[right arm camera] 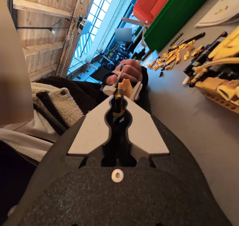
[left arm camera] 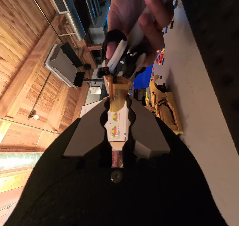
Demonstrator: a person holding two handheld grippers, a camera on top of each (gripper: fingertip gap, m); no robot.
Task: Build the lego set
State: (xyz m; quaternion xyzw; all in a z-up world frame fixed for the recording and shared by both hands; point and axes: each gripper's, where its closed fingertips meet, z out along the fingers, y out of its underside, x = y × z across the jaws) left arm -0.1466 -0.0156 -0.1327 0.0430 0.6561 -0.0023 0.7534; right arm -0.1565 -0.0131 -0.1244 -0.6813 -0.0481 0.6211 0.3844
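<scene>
Yellow plastic panel piece [left arm camera: 118, 98] is pinched at the tips of the left tongs [left arm camera: 118, 97], held in the air facing the right tongs [right arm camera: 118, 98]. Those clench a slim black and yellow rod piece [right arm camera: 118, 107], its tip touching the panel. Right of both tongs, the half-built yellow model [right arm camera: 219, 70] and loose pieces [right arm camera: 170, 57] lie on the grey bench [right arm camera: 181, 116].
</scene>
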